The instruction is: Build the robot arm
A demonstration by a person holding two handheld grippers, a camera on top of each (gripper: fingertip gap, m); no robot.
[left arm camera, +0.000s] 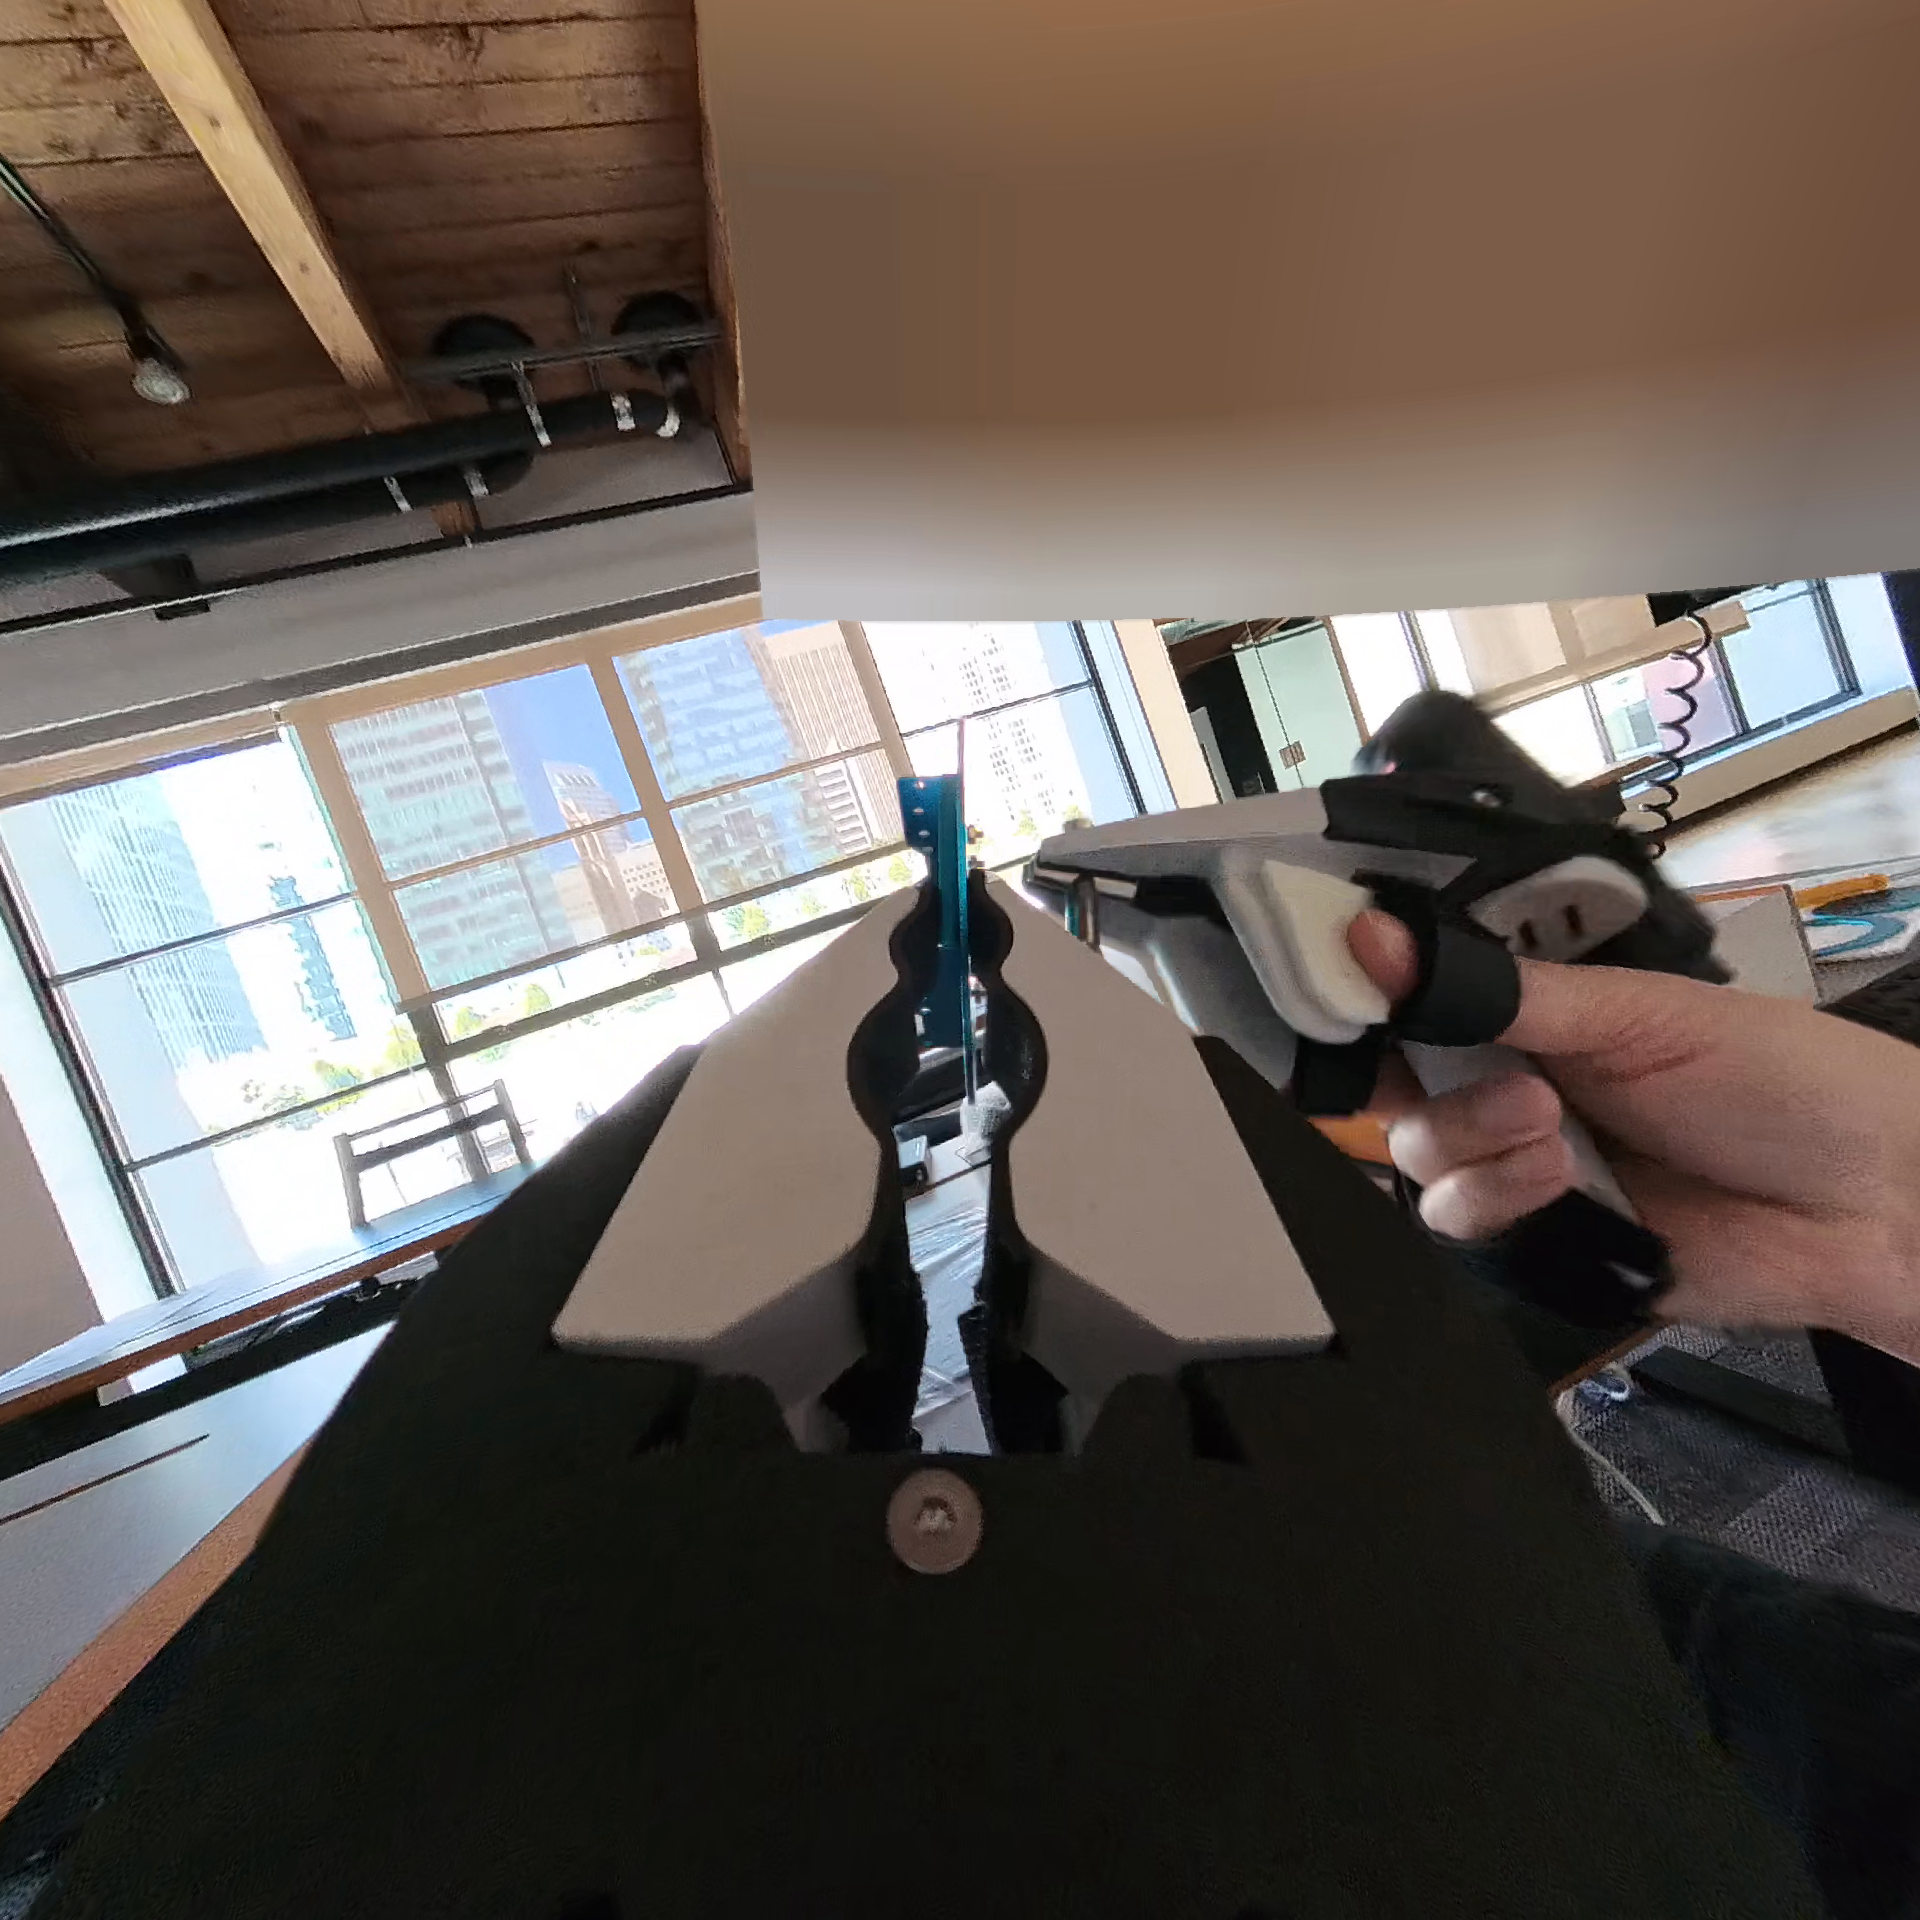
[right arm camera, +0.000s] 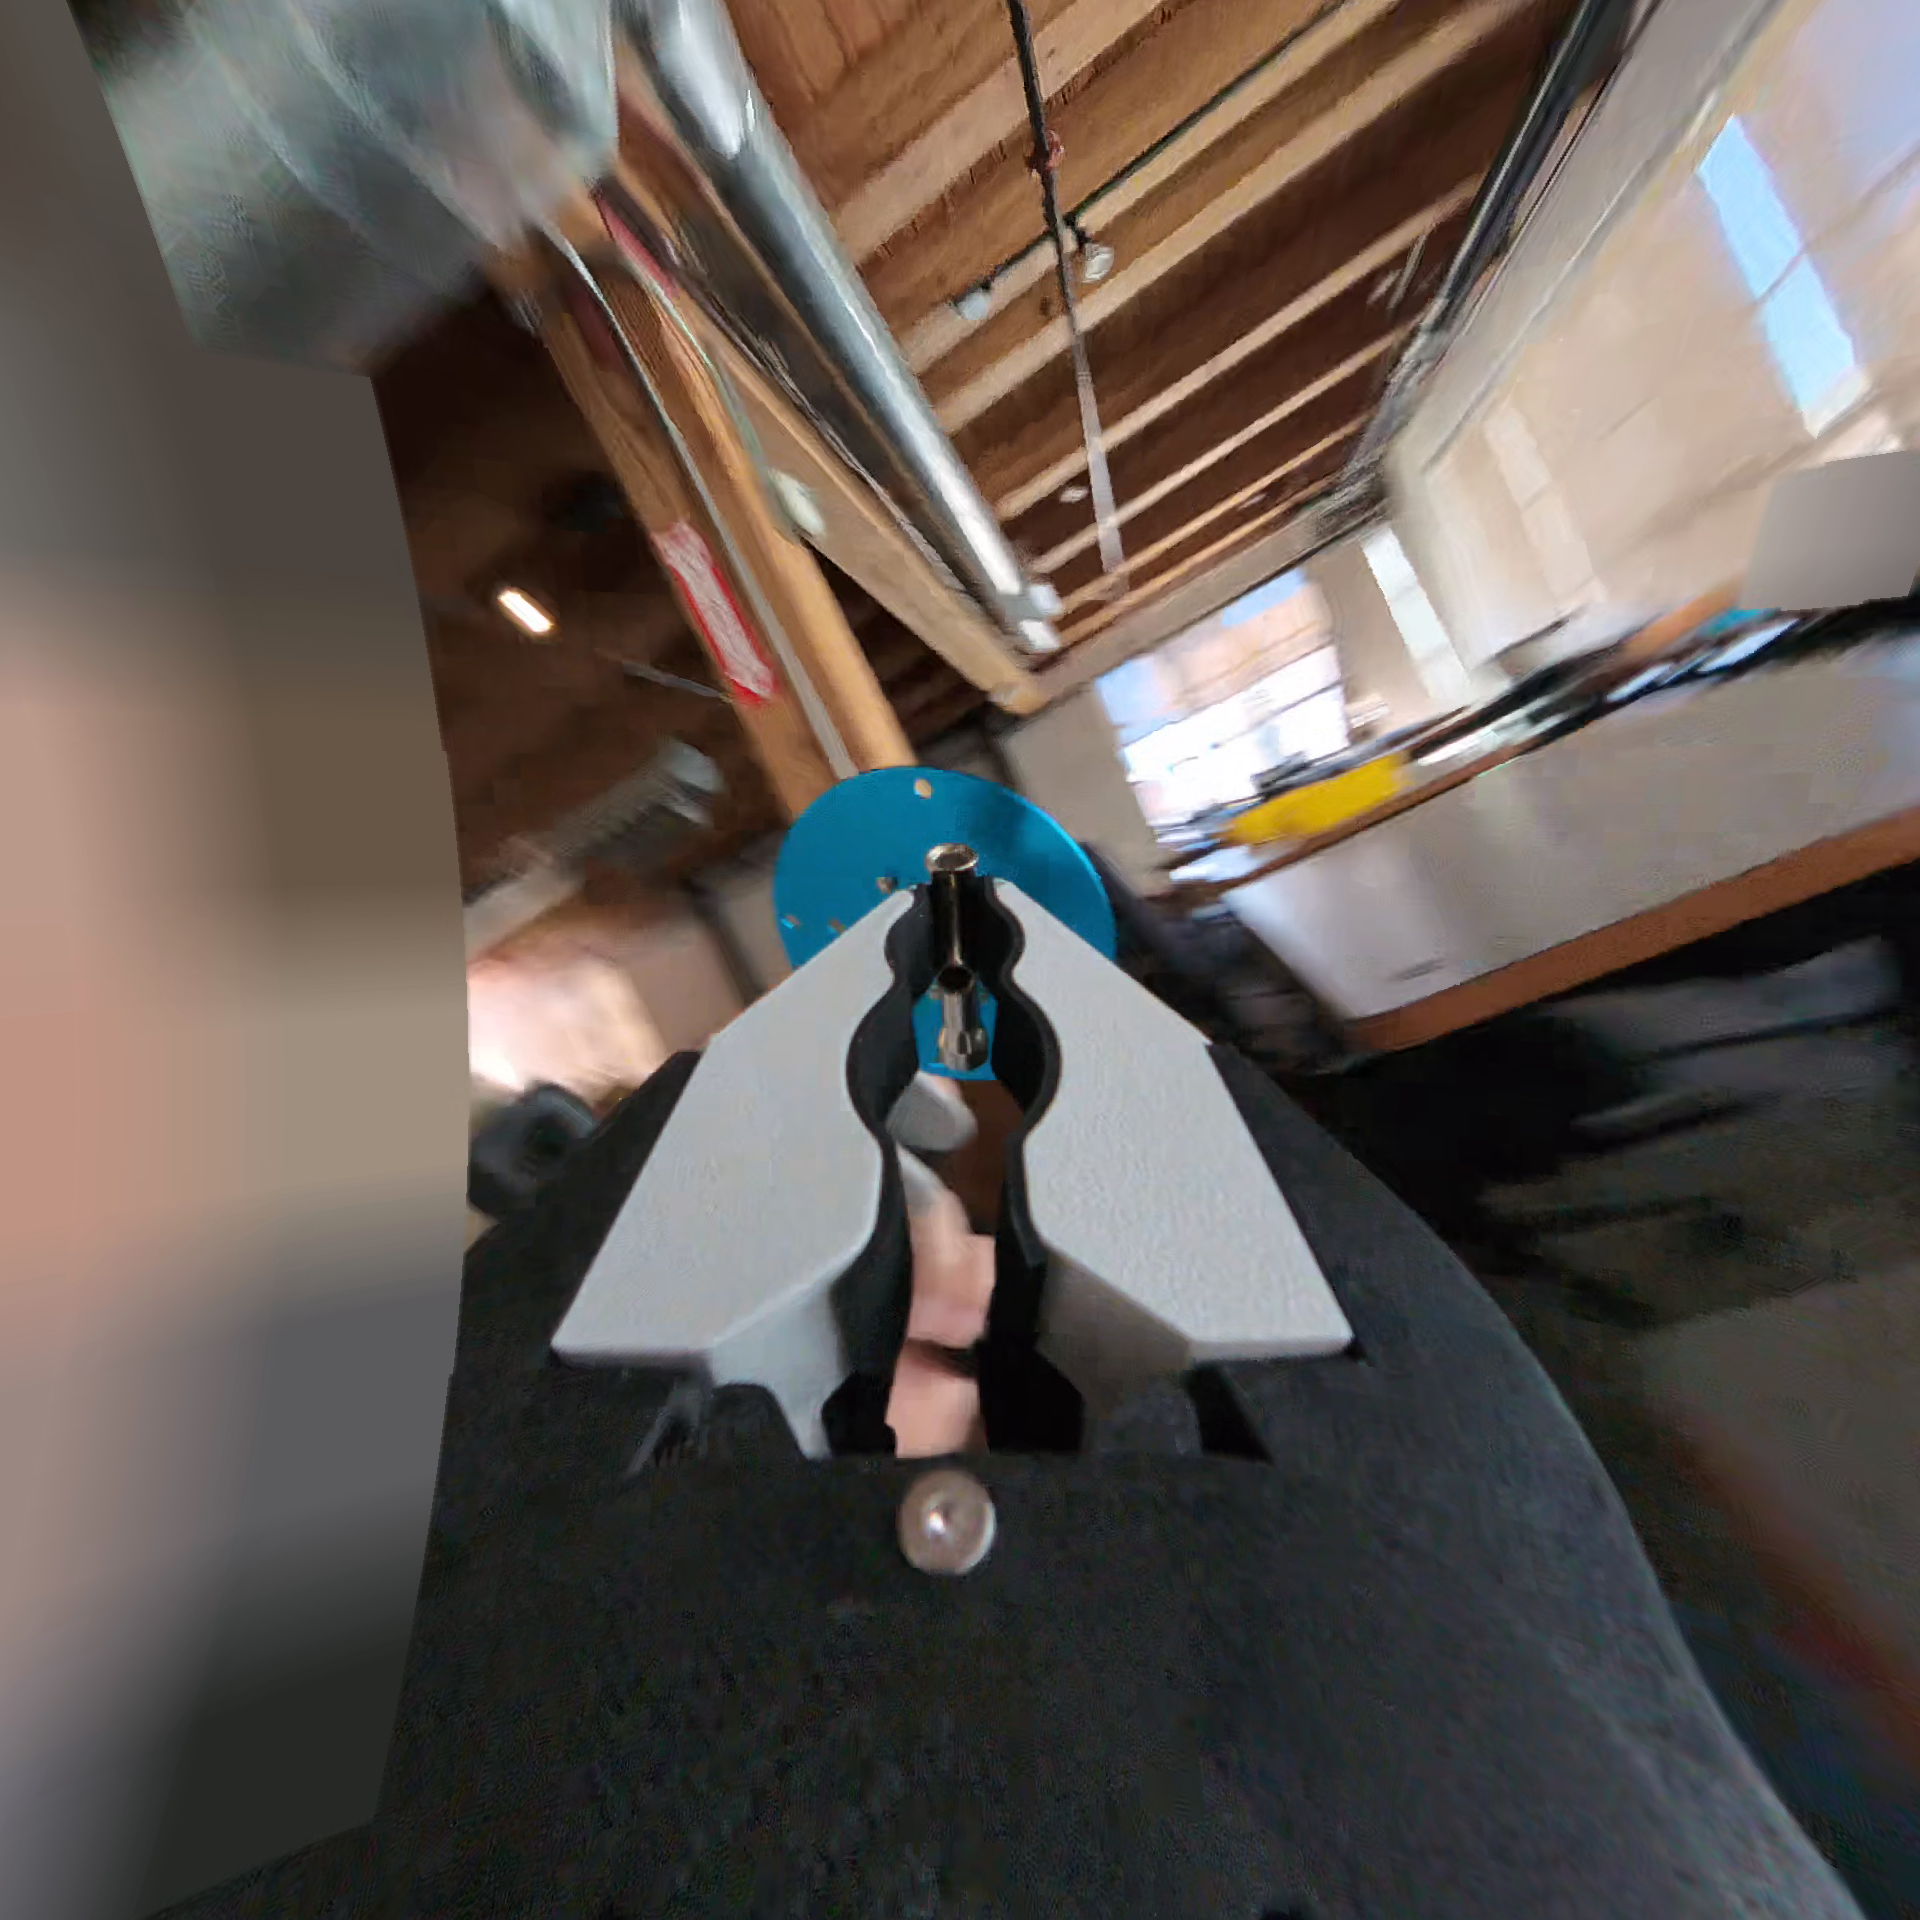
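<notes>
Two grippers are meeting at one blue metal disc [right arm camera: 940,862], which is being held up in the air in front of the windows [left arm camera: 499,862]. Seen edge-on in the left wrist view, the disc [left arm camera: 943,914] is sitting between the tips of the left gripper [left arm camera: 951,904], whose grey fingers [left arm camera: 769,1122] are pinching its rim. Facing the disc's flat side, the right gripper [right arm camera: 951,894] is clamping a small brass pin [right arm camera: 949,904] just in front of it; whether pin and disc are touching is hard to tell. Lower parts of both are hiding behind the fingers. To the right of the disc, a person's hand [left arm camera: 1621,1122] is squeezing the right gripper's [left arm camera: 1049,857] handle. Everything behind the disc in the right wrist view is smearing with motion blur.
</notes>
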